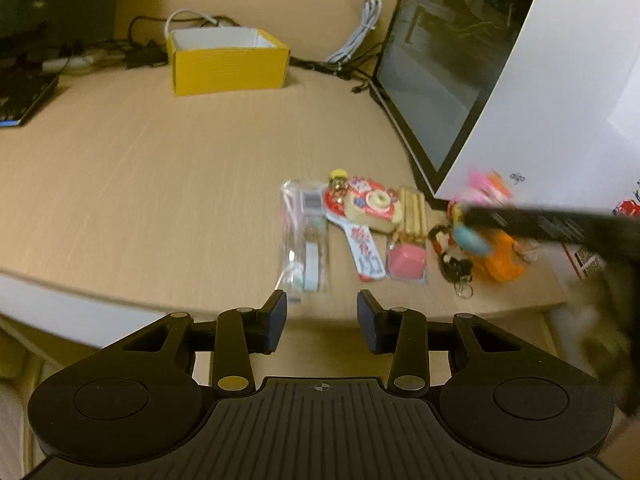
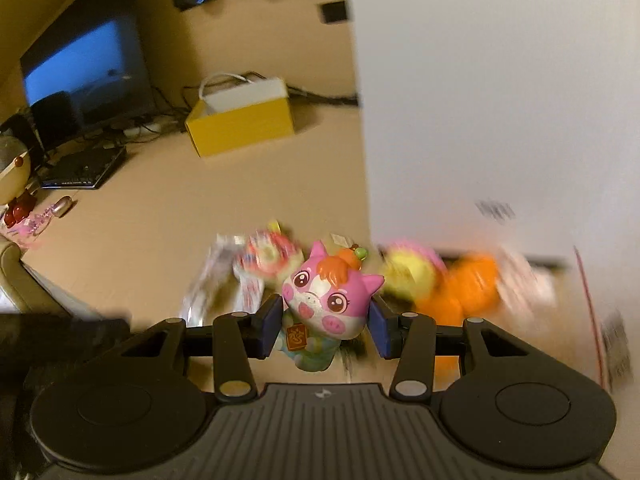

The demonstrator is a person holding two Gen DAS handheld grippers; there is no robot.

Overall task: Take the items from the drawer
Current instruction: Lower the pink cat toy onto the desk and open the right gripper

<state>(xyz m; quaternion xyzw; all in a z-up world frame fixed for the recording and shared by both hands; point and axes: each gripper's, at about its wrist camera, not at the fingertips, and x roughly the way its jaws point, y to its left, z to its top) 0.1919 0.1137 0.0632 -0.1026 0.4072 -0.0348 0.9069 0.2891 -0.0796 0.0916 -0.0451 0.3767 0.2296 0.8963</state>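
The right gripper (image 2: pixel 325 322) is clamped on the pink toy (image 2: pixel 328 300), held upright above the row of trinkets on the desk (image 1: pixel 160 184); the left gripper (image 1: pixel 322 322) hangs apart and empty, short of the desk edge

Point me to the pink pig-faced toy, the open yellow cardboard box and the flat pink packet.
pink pig-faced toy (image 2: pixel 326 300): right wrist view, on its white snout.
open yellow cardboard box (image 1: pixel 230 70): left wrist view, on its front wall.
flat pink packet (image 1: pixel 407 263): left wrist view, on its pink middle.
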